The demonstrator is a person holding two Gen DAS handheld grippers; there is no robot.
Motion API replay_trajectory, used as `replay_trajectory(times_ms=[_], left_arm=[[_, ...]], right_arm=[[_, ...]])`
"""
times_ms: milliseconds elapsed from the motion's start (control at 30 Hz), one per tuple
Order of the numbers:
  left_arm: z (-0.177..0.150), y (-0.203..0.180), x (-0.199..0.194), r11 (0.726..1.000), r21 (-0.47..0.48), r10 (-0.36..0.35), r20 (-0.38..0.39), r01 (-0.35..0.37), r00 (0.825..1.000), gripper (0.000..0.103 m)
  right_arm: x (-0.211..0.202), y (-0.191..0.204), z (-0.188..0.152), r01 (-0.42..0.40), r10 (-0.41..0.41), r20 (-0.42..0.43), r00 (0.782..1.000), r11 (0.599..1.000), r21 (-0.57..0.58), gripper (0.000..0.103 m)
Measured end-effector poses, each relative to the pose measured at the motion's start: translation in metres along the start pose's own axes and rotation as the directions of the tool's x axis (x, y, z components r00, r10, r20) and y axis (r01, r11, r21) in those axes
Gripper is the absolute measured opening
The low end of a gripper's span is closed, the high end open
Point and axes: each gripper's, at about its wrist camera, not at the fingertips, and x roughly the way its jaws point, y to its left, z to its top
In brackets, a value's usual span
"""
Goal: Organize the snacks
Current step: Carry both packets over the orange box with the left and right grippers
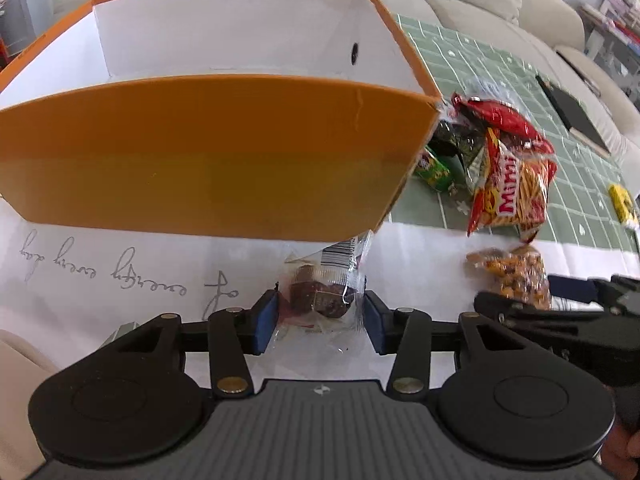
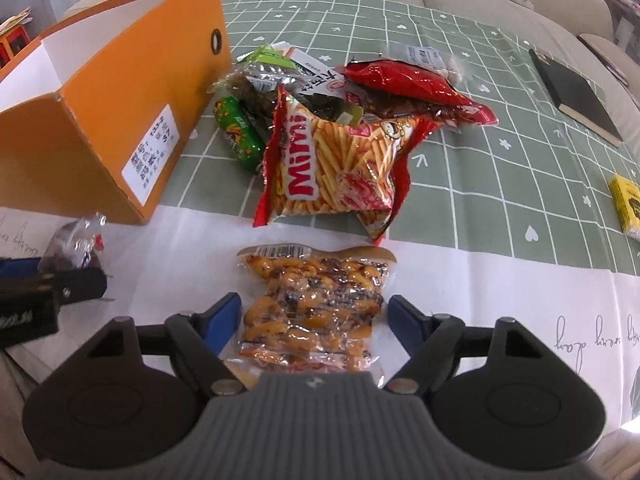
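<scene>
Between the left tongs [image 1: 320,320] we pinched a light, crinkly, slippery clear wrapped snack [image 1: 320,298]; the right tongs [image 2: 314,320] stood spread astride the soft nut pouch [image 2: 312,304], best gripped mid-body.

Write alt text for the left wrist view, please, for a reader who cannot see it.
The left claw grips a clear packet of dark snack just in front of an empty orange box on a white cloth. To the right lies a pile of snack bags on a green checked cloth, with a nut packet nearer.
</scene>
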Motion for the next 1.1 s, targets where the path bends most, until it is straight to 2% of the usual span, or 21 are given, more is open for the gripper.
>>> replay_trajectory(times_ms=[67,200,400,600,800,900,1000,1100], left_arm=[[0.000,0.002,-0.001,1.000,-0.004,-0.003,0.009,0.003,1.000,0.046],[-0.002,0.004,-0.009,1.000,-0.002,-0.010,0.034,0.011,0.999,0.044],[-0.001,0.002,-0.037,0.999,0.001,-0.042,0.074,0.042,0.996,0.044],[0.008,0.001,-0.078,0.994,-0.003,-0.105,0.154,0.107,0.983,0.044],[0.041,0.013,-0.119,0.994,-0.032,-0.093,0.249,0.104,0.964,0.044],[0.064,0.023,-0.129,0.998,-0.038,-0.036,0.260,0.047,0.965,0.044],[0.088,0.034,-0.130,0.999,-0.030,0.019,0.224,-0.012,0.974,0.044],[0.112,0.045,-0.121,0.999,-0.029,0.035,0.162,-0.030,0.986,0.044]], right_arm=[[-0.001,0.000,0.000,-0.008,0.008,0.003,1.000,1.000,-0.008,0.074],[-0.008,-0.009,-0.002,-0.079,0.078,0.021,0.997,0.996,0.035,0.074],[-0.033,-0.012,0.001,-0.116,0.113,0.069,0.991,0.992,0.044,0.073],[-0.073,-0.011,0.018,-0.158,0.149,0.189,0.971,0.987,0.034,0.073],[-0.108,0.009,0.050,-0.219,0.228,0.280,0.932,0.974,-0.066,0.073],[-0.122,0.029,0.070,-0.242,0.281,0.307,0.909,0.957,-0.159,0.073],[-0.127,0.052,0.093,-0.253,0.332,0.313,0.890,0.930,-0.267,0.073],[-0.119,0.071,0.116,-0.253,0.347,0.276,0.896,0.912,-0.324,0.073]])
